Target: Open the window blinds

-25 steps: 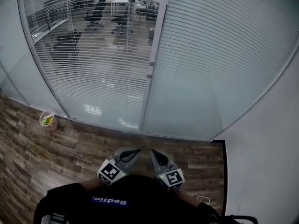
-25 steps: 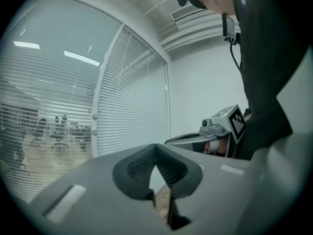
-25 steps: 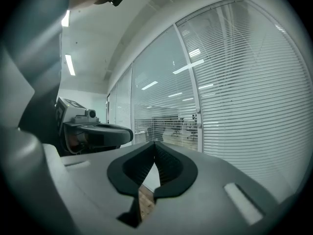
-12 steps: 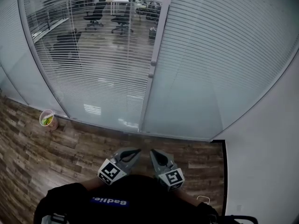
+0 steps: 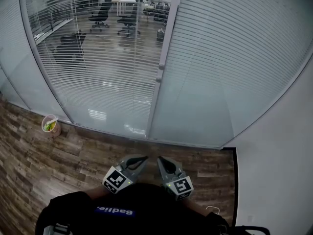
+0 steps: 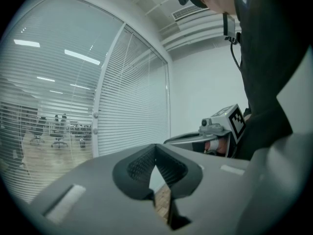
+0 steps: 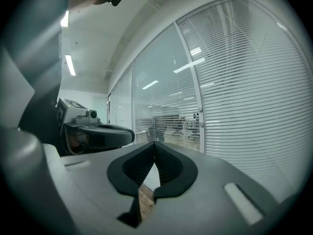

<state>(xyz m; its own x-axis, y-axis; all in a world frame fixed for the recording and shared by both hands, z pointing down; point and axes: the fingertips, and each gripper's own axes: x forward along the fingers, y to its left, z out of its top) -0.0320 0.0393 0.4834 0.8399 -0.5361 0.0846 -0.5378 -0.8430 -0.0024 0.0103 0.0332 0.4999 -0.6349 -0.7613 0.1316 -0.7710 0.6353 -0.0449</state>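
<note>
In your head view you hold two grippers low over the wood floor [image 5: 29, 170]. The left gripper [image 5: 143, 157] and right gripper [image 5: 160, 159] sit side by side, well back from the glass. Two window blinds hang ahead. The left blind [image 5: 98, 58] has slats tilted so the office shows through, and the right blind [image 5: 239, 53] is closed white. Two knobs [image 5: 160, 66] sit on the frame between them, and one cup [image 5: 50, 125] stands at the left.

In your left gripper view the jaws are pressed together, holding nothing.

In your right gripper view the jaws also meet with nothing between them.

Since a second ago, both grippers and both blinds look unchanged.
</note>
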